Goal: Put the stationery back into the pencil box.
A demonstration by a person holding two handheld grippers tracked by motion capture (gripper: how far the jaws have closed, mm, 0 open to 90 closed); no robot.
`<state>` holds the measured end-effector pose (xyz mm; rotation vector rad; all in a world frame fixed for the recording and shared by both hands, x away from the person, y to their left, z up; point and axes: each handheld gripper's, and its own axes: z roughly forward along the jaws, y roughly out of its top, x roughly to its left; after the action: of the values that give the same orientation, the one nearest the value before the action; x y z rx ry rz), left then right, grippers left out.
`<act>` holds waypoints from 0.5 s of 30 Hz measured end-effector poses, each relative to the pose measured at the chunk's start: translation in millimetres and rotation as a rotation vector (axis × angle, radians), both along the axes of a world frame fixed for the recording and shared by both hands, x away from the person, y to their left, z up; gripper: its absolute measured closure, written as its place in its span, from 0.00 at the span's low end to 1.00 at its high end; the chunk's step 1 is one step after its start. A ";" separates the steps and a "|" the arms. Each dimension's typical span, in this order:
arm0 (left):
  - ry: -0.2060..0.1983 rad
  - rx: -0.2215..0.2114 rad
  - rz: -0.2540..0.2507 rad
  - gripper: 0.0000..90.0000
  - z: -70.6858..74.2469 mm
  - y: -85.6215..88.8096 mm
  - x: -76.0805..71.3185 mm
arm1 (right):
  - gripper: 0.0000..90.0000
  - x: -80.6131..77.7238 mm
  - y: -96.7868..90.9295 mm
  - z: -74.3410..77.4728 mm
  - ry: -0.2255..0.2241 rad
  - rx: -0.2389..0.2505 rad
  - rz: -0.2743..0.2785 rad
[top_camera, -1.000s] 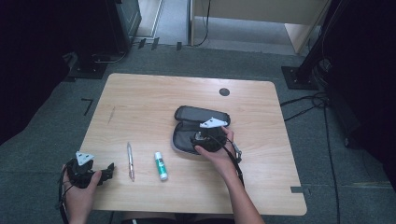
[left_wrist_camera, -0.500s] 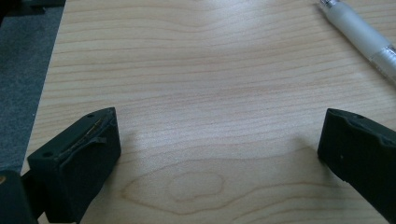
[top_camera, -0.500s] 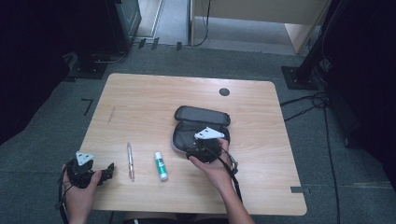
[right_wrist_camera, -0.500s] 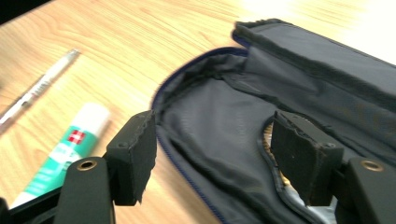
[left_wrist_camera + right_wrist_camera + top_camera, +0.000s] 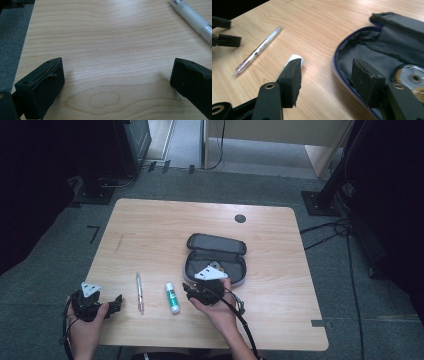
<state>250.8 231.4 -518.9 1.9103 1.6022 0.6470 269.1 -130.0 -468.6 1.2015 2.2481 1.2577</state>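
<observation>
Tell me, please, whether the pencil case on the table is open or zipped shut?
Open. The pencil case lies with its lid folded back, so its grey lining shows, and the right gripper view shows a roll of tape inside.

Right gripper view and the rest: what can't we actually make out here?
- Glue stick: right gripper view, mostly behind that gripper's own jaw; label too small in high view.
- Round item in the pencil case: cut by the frame edge and a jaw; what it is is unclear.
- Pen: left gripper view, both ends cropped.
- Right gripper: high view, jaws too small and dark to read.
</observation>
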 end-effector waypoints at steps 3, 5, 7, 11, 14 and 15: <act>0.000 0.000 0.000 0.00 0.0 0.0 0.0 | 0.48 -3.2 5.3 -1.7 0.002 0.006 0.013; 0.000 0.000 0.000 0.00 0.0 0.0 0.0 | 0.49 -5.2 8.2 -2.4 0.001 0.013 0.017; 0.000 0.000 0.000 0.00 0.0 0.0 0.0 | 0.49 -7.2 11.1 -3.2 0.002 0.020 0.023; 0.000 0.000 0.000 0.00 0.0 0.0 0.0 | 0.49 -11.6 18.9 -6.2 0.008 0.030 0.040; 0.000 0.000 0.001 0.00 0.0 -0.1 0.0 | 0.50 -13.7 24.5 -8.9 0.014 0.032 0.049; 0.000 0.000 0.000 0.00 0.0 0.0 0.0 | 0.50 -14.1 26.2 -9.8 0.014 0.029 0.052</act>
<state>250.8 231.4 -518.9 1.9100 1.6022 0.6470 255.0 -103.8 -478.4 1.1732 2.2925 1.3092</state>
